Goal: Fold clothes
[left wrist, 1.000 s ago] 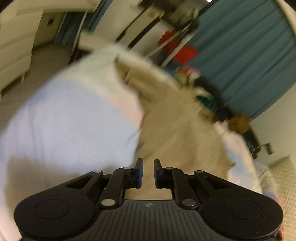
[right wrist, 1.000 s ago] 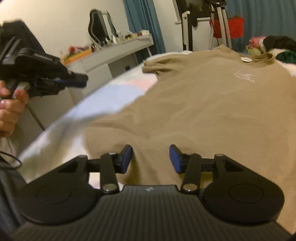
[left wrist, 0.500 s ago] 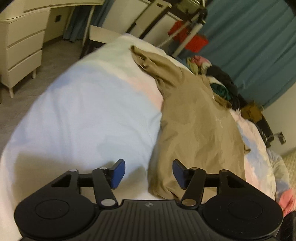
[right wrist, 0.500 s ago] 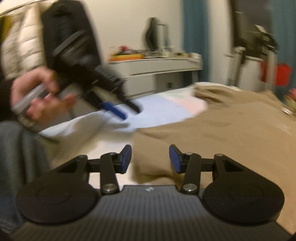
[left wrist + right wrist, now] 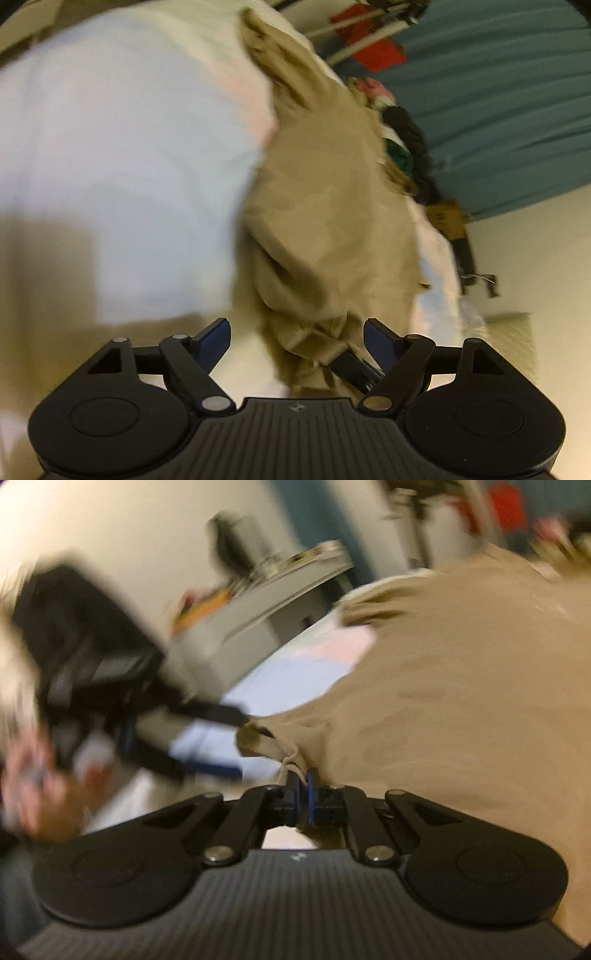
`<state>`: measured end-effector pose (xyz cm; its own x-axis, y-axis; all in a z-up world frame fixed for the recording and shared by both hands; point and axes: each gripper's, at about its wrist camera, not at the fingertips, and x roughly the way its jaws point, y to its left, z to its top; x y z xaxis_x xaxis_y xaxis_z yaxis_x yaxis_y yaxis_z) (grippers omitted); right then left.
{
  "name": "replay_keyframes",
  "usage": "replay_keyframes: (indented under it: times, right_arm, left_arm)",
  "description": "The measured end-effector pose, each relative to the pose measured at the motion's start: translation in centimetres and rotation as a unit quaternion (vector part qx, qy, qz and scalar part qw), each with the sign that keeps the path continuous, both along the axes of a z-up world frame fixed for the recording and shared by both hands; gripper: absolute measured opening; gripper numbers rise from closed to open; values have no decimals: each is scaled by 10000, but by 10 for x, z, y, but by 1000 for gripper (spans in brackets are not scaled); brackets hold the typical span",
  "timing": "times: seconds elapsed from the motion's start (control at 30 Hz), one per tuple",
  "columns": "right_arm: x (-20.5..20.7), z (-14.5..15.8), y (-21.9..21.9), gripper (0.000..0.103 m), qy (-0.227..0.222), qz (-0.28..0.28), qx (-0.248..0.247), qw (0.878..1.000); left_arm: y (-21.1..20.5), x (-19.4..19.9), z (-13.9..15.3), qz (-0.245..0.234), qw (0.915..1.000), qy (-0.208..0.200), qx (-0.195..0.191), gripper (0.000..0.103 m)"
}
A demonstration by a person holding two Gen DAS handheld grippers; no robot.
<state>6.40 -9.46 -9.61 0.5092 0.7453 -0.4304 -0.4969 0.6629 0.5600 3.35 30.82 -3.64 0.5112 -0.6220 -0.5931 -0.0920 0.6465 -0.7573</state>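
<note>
A tan T-shirt [image 5: 332, 206] lies lengthwise on the bed, its near hem bunched up. My right gripper [image 5: 301, 779] is shut on that bunched hem [image 5: 291, 755]; its black fingers [image 5: 352, 367] also show in the left wrist view, pinching the cloth. My left gripper [image 5: 295, 326] is opening wide, with the bunched hem [image 5: 314, 343] between its blue pads but apart from them. In the right wrist view the left gripper [image 5: 229, 738] is a blurred black shape at the hem's left corner, held by a hand [image 5: 33, 797].
The bed has a pale blue and white duvet [image 5: 122, 147]. Loose clothes [image 5: 402, 144] are piled at its far end before a teal curtain [image 5: 498, 92]. A red item [image 5: 373, 48] hangs on a stand. A white desk [image 5: 266, 602] stands left of the bed.
My right gripper has shut on the shirt's hem, which is now bunched and lifted. My left gripper has opened wider and come in close around the same bunch.
</note>
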Motion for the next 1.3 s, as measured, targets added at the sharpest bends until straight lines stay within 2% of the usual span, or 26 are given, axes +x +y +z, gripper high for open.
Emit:
replay_keyframes:
  times: [0.07, 0.17, 0.27, 0.4, 0.43, 0.53, 0.6, 0.63, 0.7, 0.8, 0.93, 1.0, 1.07, 1.1, 1.13, 1.17, 1.2, 1.27, 1.3]
  right_arm:
    - [11, -10, -22, 7, 633, -285, 561, 9960]
    - [16, -24, -46, 7, 1195, -541, 1198, 9841]
    - [8, -21, -50, 7, 1255, -442, 1373, 9816]
    - [-7, 4, -47, 7, 933, -35, 1405, 9857]
    - [-10, 8, -45, 7, 837, 70, 1345, 9873]
    - [-14, 15, -37, 7, 669, 292, 1175, 9904]
    - [-15, 14, -35, 7, 681, 318, 1134, 9907]
    - [-16, 14, -35, 7, 674, 313, 1091, 9912]
    - [-21, 16, -30, 8, 603, 318, 938, 9933]
    - [-28, 24, -23, 9, 443, 276, 682, 9963]
    - [-49, 36, -21, 10, 240, 154, 204, 9994]
    - [-58, 43, -15, 10, 129, 36, -476, 9988]
    - [-66, 50, -8, 10, 15, -160, -1198, 9927]
    - [-68, 53, -8, 10, -31, -299, -1402, 9897]
    - [-69, 57, -8, 11, -73, -434, -1562, 9867]
    - [-71, 60, -8, 13, -116, -568, -1722, 9834]
    - [-72, 64, -8, 23, -158, -702, -1881, 9795]
    - [-69, 72, -9, 62, -134, -955, -2014, 9748]
    - [-68, 79, -12, 68, -112, -1063, -2046, 9730]
  left_arm:
    - [-18, 4, 5, -104, 9999, -81, 43, 87]
    - [-53, 11, 7, -252, 9991, -192, 288, 89]
    - [-83, 19, 6, -485, 9974, -183, 505, 89]
    - [-107, 22, 5, -652, 9919, -103, 1089, 89]
    - [-108, 23, 2, -612, 9921, -57, 1090, 88]
    - [-95, 25, -5, -384, 9966, 183, 704, 68]
    - [-84, 28, -10, -320, 9974, 425, 477, 44]
    - [-81, 30, -12, -368, 9969, 547, 420, 37]
    - [-79, 32, -12, -656, 9932, 780, 570, 12]
    - [-71, 24, -6, -832, 9873, 887, 1020, 6]
    - [-51, 14, -2, -800, 9745, 988, 1850, 7]
    - [-46, 7, 1, -790, 9653, 902, 2321, 10]
    - [-51, -5, 8, -884, 9522, 671, 2847, 13]
    - [-55, -12, 14, -848, 9456, 516, 3099, 24]
    - [-58, -19, 20, -808, 9381, 361, 3348, 29]
    - [-61, -26, 26, -766, 9298, 205, 3593, 43]
    - [-64, -33, 32, -724, 9207, 49, 3835, 55]
    - [-67, -42, 45, -410, 9167, -225, 3967, 61]
    - [-68, -47, 52, -233, 9153, -394, 4001, 72]
